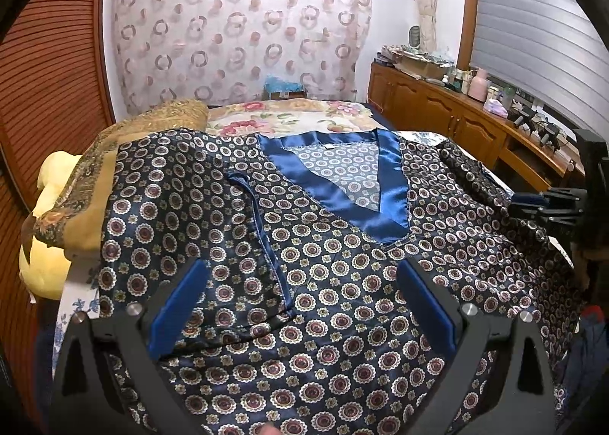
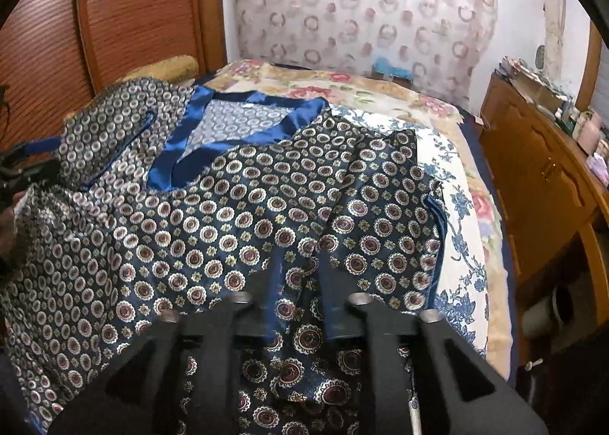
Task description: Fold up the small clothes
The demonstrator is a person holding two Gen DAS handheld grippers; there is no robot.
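Observation:
A navy satin top [image 1: 323, 282] printed with round medallions lies spread on the bed, its blue V-neck trim [image 1: 342, 184] facing up. One sleeve [image 1: 190, 214] is folded in over the body. My left gripper [image 1: 300, 301] hovers open over the top's lower middle, with its blue pads [image 1: 179, 305] wide apart and nothing between them. In the right wrist view the top [image 2: 228, 214] fills the left and middle, with its other sleeve [image 2: 388, 206] rumpled toward the bed's edge. My right gripper [image 2: 300, 282] is low over that side. Its blurred pads are apart, with loose cloth showing between them.
A gold patterned cushion [image 1: 114, 153] and a yellow plush toy [image 1: 45, 214] sit at the bed's left. A floral bedsheet [image 1: 289, 117] lies beyond the top. A cluttered wooden cabinet [image 1: 456, 119] runs along the right. A louvred wooden door [image 1: 49, 73] stands at the left.

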